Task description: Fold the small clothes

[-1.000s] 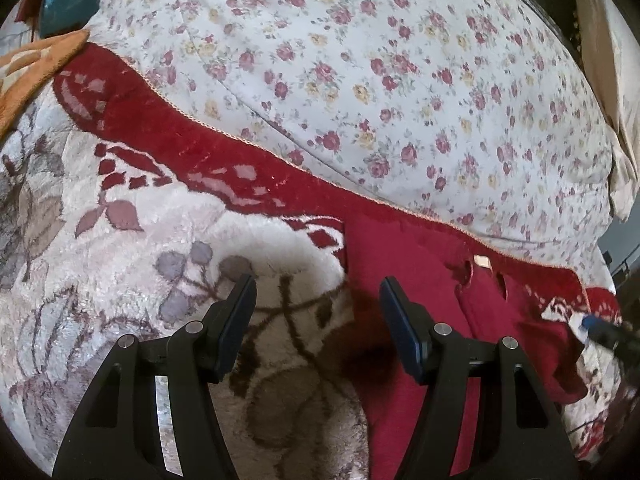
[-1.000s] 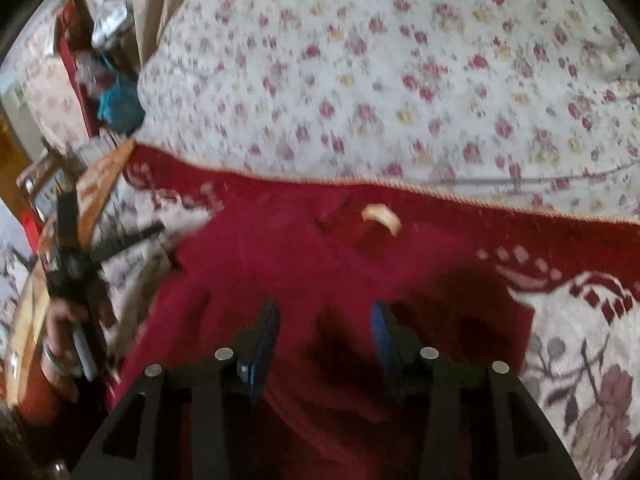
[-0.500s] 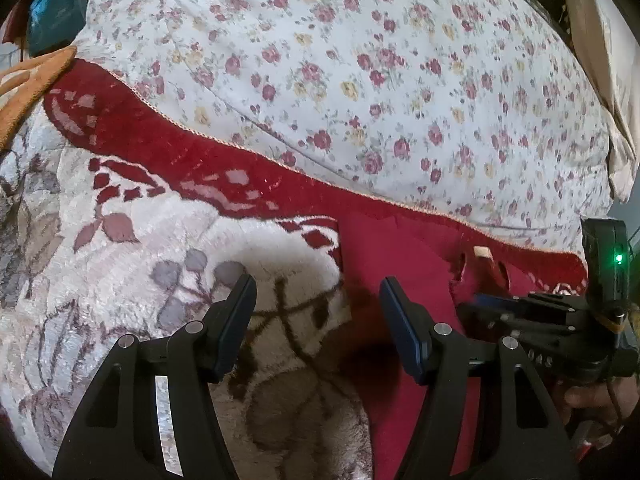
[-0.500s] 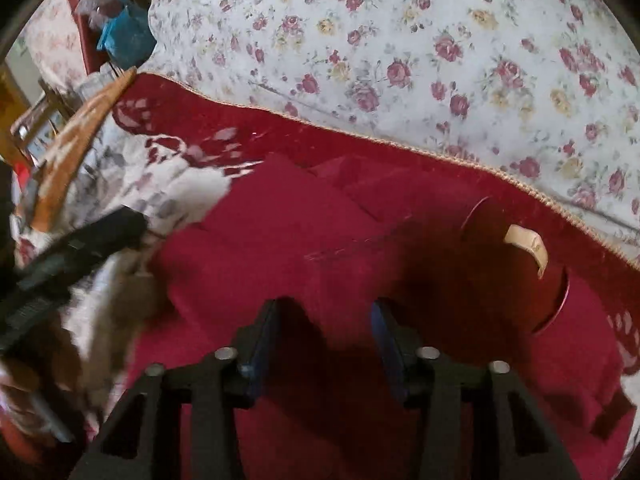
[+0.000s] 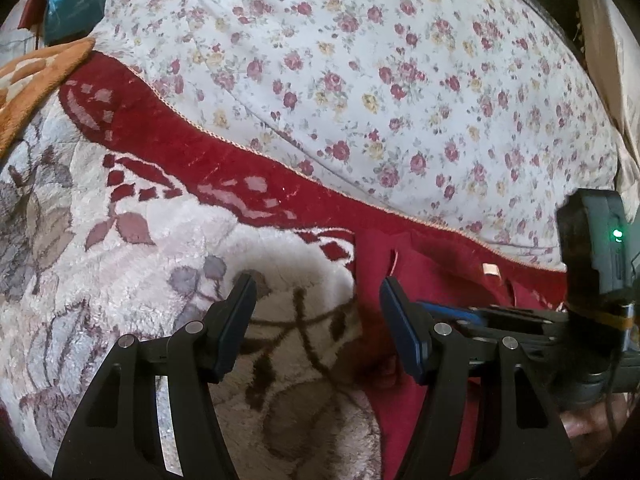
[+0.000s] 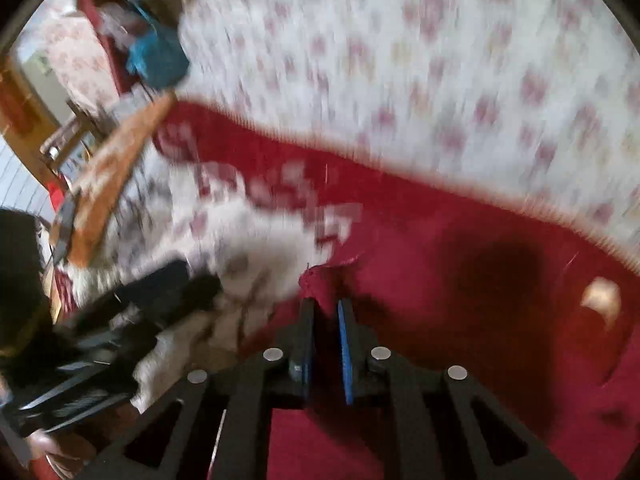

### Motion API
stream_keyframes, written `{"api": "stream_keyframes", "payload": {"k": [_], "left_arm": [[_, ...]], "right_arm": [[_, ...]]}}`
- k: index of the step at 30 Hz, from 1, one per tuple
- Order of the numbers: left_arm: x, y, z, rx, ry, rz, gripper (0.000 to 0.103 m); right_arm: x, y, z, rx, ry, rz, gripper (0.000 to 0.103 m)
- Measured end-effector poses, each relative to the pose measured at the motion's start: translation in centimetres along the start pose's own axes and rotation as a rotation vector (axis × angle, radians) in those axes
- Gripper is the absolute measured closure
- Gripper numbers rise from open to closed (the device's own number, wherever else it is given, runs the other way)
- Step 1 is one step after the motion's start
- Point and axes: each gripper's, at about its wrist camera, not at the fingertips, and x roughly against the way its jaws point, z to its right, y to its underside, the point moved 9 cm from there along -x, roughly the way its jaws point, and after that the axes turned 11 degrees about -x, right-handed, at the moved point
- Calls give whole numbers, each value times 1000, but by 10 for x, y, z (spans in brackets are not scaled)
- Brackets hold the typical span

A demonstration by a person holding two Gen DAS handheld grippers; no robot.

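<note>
A small dark red garment [image 5: 444, 280] with a beige neck label [image 5: 490, 269] lies on a plush blanket. In the left wrist view my left gripper [image 5: 318, 304] is open, its jaws straddling the garment's left edge, holding nothing. My right gripper [image 6: 325, 308] is shut on a bunched fold of the red garment [image 6: 460, 300] near its left edge; this view is blurred by motion. The right gripper's body [image 5: 520, 320] reaches in from the right in the left wrist view, and the left gripper's body [image 6: 132, 320] shows at lower left in the right wrist view.
The plush white blanket [image 5: 152, 272] has grey leaf patterns and a dark red border [image 5: 224, 160]. A white floral quilt [image 5: 380, 92] covers the far side. An orange patterned cloth [image 5: 36, 80] and a blue bag [image 5: 68, 4] lie at far left.
My right gripper swung left across the garment and closed on a fold of it. It now reaches further into the left wrist view. My left gripper stayed open and almost still.
</note>
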Motion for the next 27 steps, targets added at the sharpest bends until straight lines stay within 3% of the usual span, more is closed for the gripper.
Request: {"api": "stream_keyframes", "payload": {"k": [1, 3, 4, 6, 10, 13, 15, 18, 19, 20, 21, 22, 23, 25, 27], "left_arm": [[0, 0, 2, -5, 4, 2, 39], [1, -1, 5, -20, 7, 7, 39], [1, -1, 7, -29, 9, 9, 39], [3, -1, 12, -44, 16, 14, 39], [5, -2, 26, -80, 45, 25, 39], [4, -2, 41, -129, 64, 32, 39], [2, 1, 51, -165, 70, 28, 39], [-3, 8, 63, -215, 81, 17, 39], [-6, 10, 64, -226, 80, 10, 39], [-9, 12, 65, -232, 79, 0, 39], [-13, 14, 64, -233, 74, -15, 39], [-16, 16, 63, -227, 72, -28, 39], [-19, 18, 62, -218, 76, -38, 39], [-22, 20, 62, -202, 90, -52, 39], [-24, 22, 63, -202, 94, -61, 39]], "right_arm": [[8, 1, 2, -17, -24, 17, 89], [48, 3, 20, -76, -67, 74, 61], [74, 4, 33, -95, -68, 124, 43], [127, 11, 66, -117, -30, 223, 37], [206, 35, 162, -250, 205, 353, 28], [227, 62, 234, -434, 285, 367, 23], [214, 78, 264, -544, 257, 309, 23], [182, 87, 271, -630, 118, 254, 23], [174, 86, 265, -626, 67, 237, 36], [170, 85, 262, -599, 81, 228, 56], [172, 81, 262, -538, 173, 237, 64], [178, 78, 260, -464, 241, 254, 80], [181, 76, 258, -426, 268, 267, 88], [196, 66, 254, -358, 320, 303, 90], [202, 58, 258, -260, 453, 325, 90]]}}
